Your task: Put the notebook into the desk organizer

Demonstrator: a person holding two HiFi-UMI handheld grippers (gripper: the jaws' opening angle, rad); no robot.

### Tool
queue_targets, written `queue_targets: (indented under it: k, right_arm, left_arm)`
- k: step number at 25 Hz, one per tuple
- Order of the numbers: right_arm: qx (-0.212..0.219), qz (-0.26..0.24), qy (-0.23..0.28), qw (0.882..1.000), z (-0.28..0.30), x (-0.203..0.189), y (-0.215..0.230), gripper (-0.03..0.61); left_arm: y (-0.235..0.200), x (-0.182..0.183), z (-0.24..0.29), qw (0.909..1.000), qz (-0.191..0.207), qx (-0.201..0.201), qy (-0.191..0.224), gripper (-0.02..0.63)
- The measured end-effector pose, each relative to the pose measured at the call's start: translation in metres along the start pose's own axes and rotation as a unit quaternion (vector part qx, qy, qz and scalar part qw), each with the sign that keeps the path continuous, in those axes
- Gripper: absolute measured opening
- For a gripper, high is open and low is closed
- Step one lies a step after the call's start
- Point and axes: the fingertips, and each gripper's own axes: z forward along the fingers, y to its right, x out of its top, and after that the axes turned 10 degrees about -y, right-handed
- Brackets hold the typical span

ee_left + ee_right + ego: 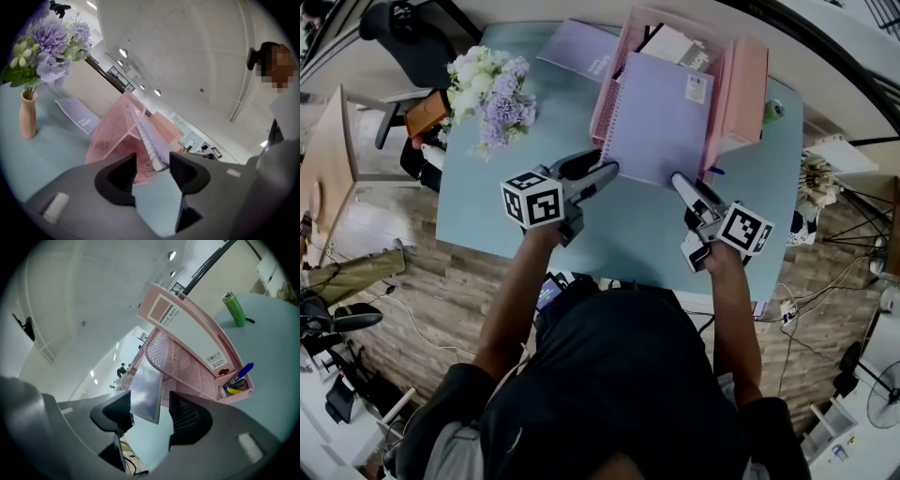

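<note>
1. I am holding the left gripper [152, 159] just in front of the desk organizer [605, 103], at its near left corner. The jaws are standing wide apart and gripping nothing. The lower end of the notebook's spiral binding is showing just beyond the tips, in line with the gap, and is untouched.
2. I am holding the right gripper [150, 397] just in front of the desk organizer, toward its near right corner. The jaws are standing wide apart. The lower corner of the notebook is sitting between them, and the pads are not pressing on it.
3. The notebook [661, 117] is lilac and spiral-bound. It is leaning tilted, with its upper part inside the desk organizer's mesh walls and its lower edge projecting from the front toward both grippers. I cannot tell whether that edge is resting on the table [628, 234].
4. The desk organizer is pink wire mesh and is standing on the pale teal table. A small tray [234, 391] at its near right corner is holding a blue pen [244, 370] and other small items.
5. A pink file box [748, 84] is standing upright against the desk organizer's right side.
6. A flat lilac booklet [581, 47] is lying just left of the desk organizer's far end.
7. A vase of lilac and white flowers [492, 94] is standing well to the left of the desk organizer.
8. A green can [774, 111] is standing to the right of the desk organizer, beyond the file box.
</note>
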Motion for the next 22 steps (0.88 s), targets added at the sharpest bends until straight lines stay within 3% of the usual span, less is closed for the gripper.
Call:
queue_targets:
  k: [1, 2, 4, 15, 22]
  right_arm:
    - [-0.001, -0.004, -0.003, 1.000, -0.001, -0.001, -0.001, 0.217]
    - [-0.001, -0.007, -0.006, 1.000, -0.002, -0.002, -0.003, 0.115]
    - [0.002, -0.011, -0.010, 1.000, -0.003, -0.004, -0.008, 0.092]
    - [-0.051, -0.108, 0.002, 0.993, -0.015, -0.014, -0.036, 0.058]
    - [-0.066, -0.124, 0.002, 0.990, -0.019, -0.030, -0.046, 0.060]
  left_arm:
    - [0.002, 0.000, 0.001, 1.0000, 0.004, -0.004, -0.003, 0.248]
    - [0.005, -0.001, 0.001, 0.9999, 0.009, -0.006, -0.007, 0.206]
    - [0.008, -0.001, 0.001, 0.9996, 0.022, -0.002, -0.014, 0.172]
    - [0.017, -0.016, -0.013, 0.9881, 0.125, 0.074, -0.050, 0.167]
    - [0.026, -0.027, -0.025, 0.9808, 0.162, 0.089, -0.064, 0.170]
